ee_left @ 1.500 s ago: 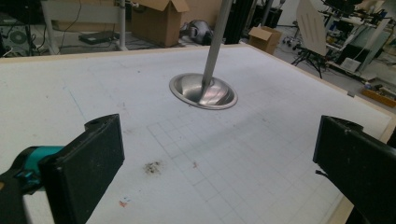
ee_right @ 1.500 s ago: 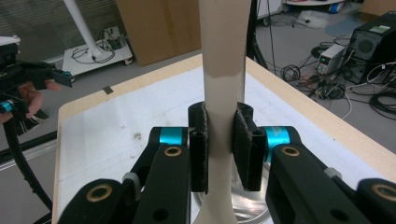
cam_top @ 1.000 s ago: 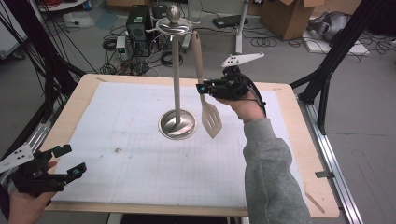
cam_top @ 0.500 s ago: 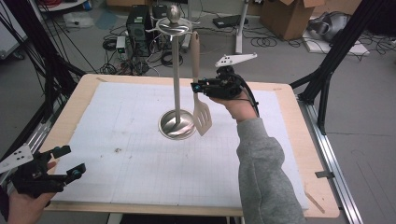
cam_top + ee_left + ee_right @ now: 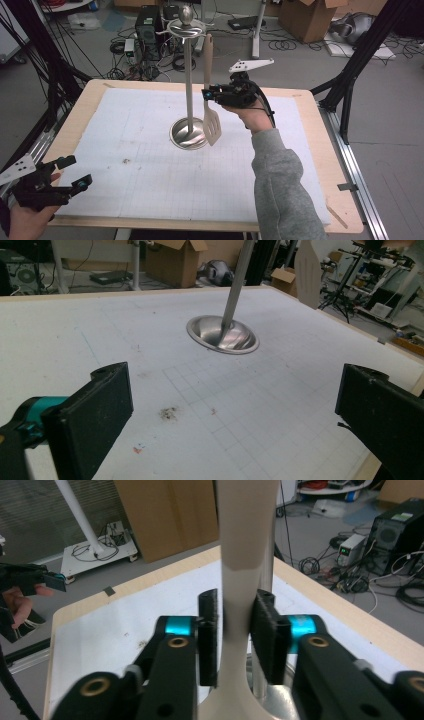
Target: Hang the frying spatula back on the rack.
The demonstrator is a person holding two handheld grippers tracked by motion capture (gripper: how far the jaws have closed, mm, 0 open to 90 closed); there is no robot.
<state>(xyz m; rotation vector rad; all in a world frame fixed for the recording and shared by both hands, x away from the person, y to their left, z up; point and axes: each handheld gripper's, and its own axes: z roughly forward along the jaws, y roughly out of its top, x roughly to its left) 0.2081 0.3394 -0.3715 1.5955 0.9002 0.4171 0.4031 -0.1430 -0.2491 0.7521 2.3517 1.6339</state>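
My right claw [image 5: 235,635] has just been opening around the hanging spatula [image 5: 210,112], pads barely clear, so I back away straight without swinging it off the stand [image 5: 187,85].

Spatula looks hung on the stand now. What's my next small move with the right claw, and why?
Probably back the right claw straight off the spatula. Its jaws have just been opening and a gap shows beside the handle, which hangs upright from the stand. Withdraw level, to avoid swinging it.
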